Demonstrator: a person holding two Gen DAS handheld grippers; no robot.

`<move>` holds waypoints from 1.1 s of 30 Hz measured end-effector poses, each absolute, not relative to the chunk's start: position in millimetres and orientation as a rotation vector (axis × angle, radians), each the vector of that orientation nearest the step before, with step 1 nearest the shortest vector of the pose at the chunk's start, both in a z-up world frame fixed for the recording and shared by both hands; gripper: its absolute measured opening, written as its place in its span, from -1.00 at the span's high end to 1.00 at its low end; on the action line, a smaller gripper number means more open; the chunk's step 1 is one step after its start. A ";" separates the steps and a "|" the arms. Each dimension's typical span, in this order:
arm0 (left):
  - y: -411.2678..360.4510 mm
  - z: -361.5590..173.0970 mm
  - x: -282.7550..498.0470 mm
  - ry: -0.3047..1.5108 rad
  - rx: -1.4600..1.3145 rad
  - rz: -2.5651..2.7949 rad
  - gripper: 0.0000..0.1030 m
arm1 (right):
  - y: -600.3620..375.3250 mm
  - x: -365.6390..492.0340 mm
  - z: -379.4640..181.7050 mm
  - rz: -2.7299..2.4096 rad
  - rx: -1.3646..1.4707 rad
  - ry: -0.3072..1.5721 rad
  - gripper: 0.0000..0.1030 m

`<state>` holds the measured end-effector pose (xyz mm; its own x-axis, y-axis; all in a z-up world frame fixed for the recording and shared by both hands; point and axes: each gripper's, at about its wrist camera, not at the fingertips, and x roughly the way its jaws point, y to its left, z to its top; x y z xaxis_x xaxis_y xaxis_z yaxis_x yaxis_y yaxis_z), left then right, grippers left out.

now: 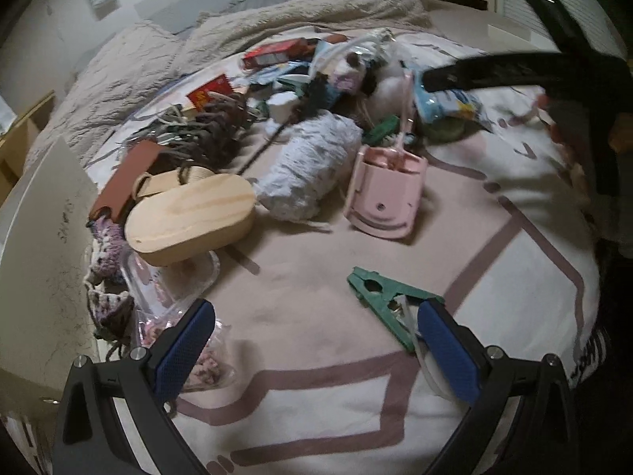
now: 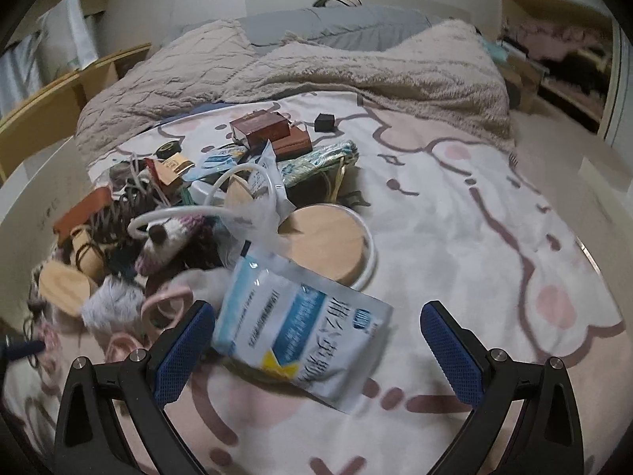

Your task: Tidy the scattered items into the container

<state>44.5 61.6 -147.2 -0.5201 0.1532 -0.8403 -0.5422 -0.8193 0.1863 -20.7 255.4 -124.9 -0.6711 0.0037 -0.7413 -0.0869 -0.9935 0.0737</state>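
Scattered items lie in a heap on a pink-and-white bed cover. My left gripper is open and empty, low over the cover; a green clamp lies just by its right finger. A pale wooden oval box lies to the left, a pink plastic holder ahead. My right gripper is open, right above a blue-and-white pouch that lies between its fingers. A round wooden lid lies beyond the pouch. The right gripper's dark arm shows in the left wrist view.
A beige blanket is bunched at the far side. Red and brown boxes, a knitted toy, cords and a brown leather piece lie in the heap. A white panel stands at the left.
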 end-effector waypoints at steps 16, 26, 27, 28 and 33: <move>70.8 -142.9 56.2 0.631 -1.208 2.268 -1.00 | 292.6 -9.4 -145.6 2.646 -1.299 0.156 -1.00; 69.5 -148.8 65.2 0.720 -1.214 2.175 -1.00 | 285.6 -4.5 -134.1 2.726 -1.396 0.023 -1.00; 66.9 -150.2 64.7 0.738 -1.222 2.174 -1.00 | 282.6 -3.2 -133.5 2.732 -1.416 -0.035 -1.00; 63.3 -151.3 63.7 0.752 -1.230 2.174 -1.00 | 280.9 -1.6 -133.3 2.734 -1.430 -0.079 -1.00; 46.5 -151.0 57.3 0.767 -1.245 2.193 -1.00 | 284.3 6.1 -138.4 2.727 -1.496 -0.232 -1.00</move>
